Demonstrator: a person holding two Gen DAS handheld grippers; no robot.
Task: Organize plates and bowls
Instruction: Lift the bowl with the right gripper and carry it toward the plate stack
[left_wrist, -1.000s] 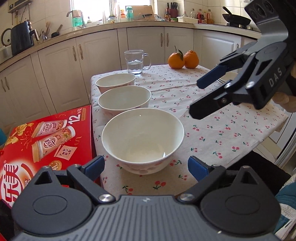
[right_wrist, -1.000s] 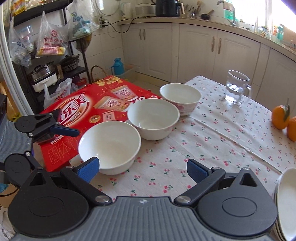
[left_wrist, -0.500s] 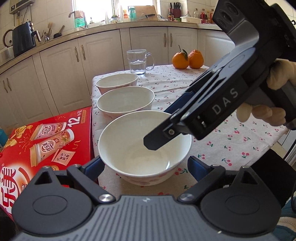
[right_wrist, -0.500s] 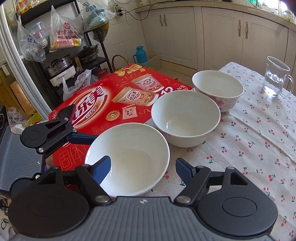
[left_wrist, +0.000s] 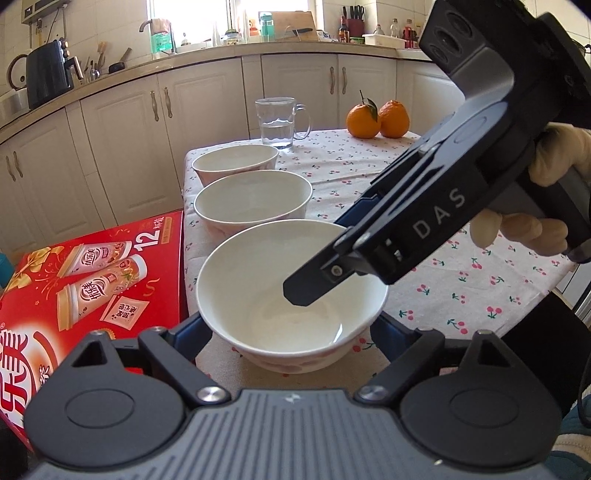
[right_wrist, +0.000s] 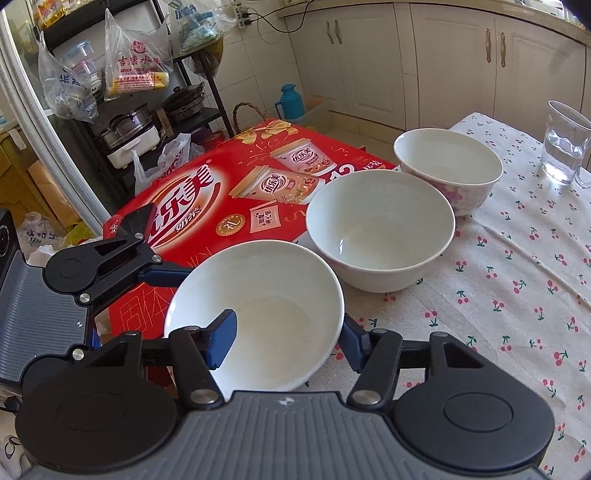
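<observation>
Right wrist | right hand-held gripper parted astride near bowl rim | left hand-held gripper — parted, flanking it

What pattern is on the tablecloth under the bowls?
White tablecloth printed with small red cherries on green stems; clearest in the right wrist view.

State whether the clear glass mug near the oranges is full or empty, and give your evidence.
Partly full: the clear glass mug stands upright on the cherry-print tablecloth, with a waterline about halfway up its wall.
</observation>
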